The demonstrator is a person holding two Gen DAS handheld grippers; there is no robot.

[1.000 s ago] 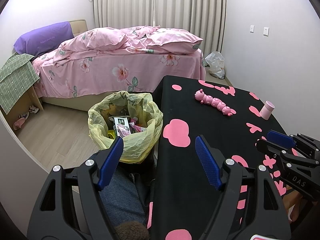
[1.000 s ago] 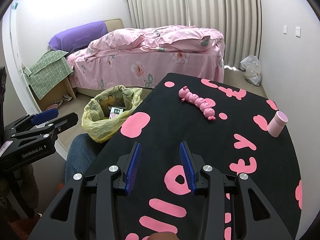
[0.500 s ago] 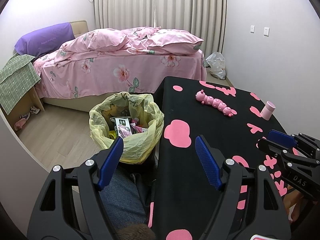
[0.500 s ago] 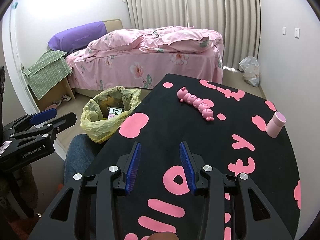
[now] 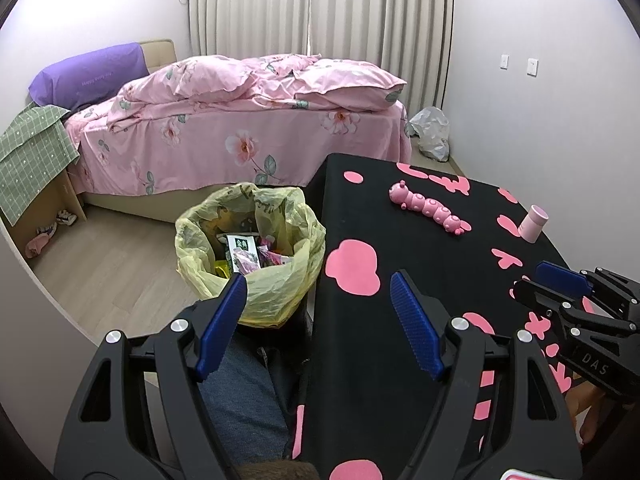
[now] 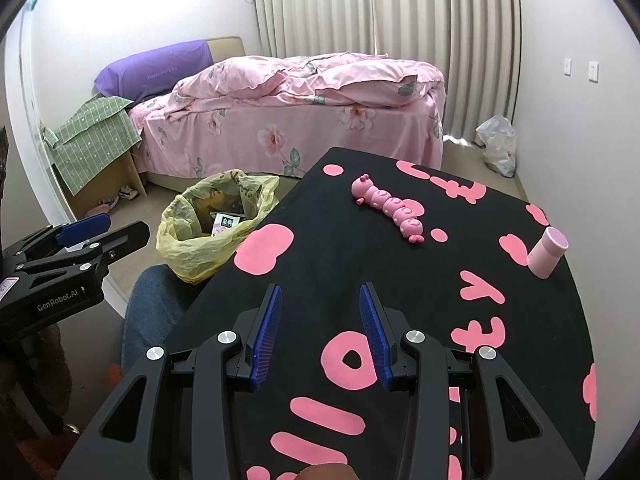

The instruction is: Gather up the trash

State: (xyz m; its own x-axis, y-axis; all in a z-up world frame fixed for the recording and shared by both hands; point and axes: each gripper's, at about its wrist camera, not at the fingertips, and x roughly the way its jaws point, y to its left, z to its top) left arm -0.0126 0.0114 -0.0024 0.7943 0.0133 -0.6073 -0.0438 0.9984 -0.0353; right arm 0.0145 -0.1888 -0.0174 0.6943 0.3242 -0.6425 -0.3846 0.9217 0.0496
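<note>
A yellow trash bag stands on the floor left of the black table, with wrappers and packets inside. My left gripper is open and empty, held over the table's near left edge, just in front of the bag. My right gripper is open and empty above the black cloth. Each gripper shows at the side of the other's view: the right one, the left one.
The black tablecloth with pink shapes carries a pink caterpillar toy and a pink cup at the right. A pink bed stands behind, a cardboard box with green cloth at left, a white plastic bag by the curtain.
Both views have shifted very slightly; the bag sits a little further right in the left wrist view. Both grippers stay open and empty.
</note>
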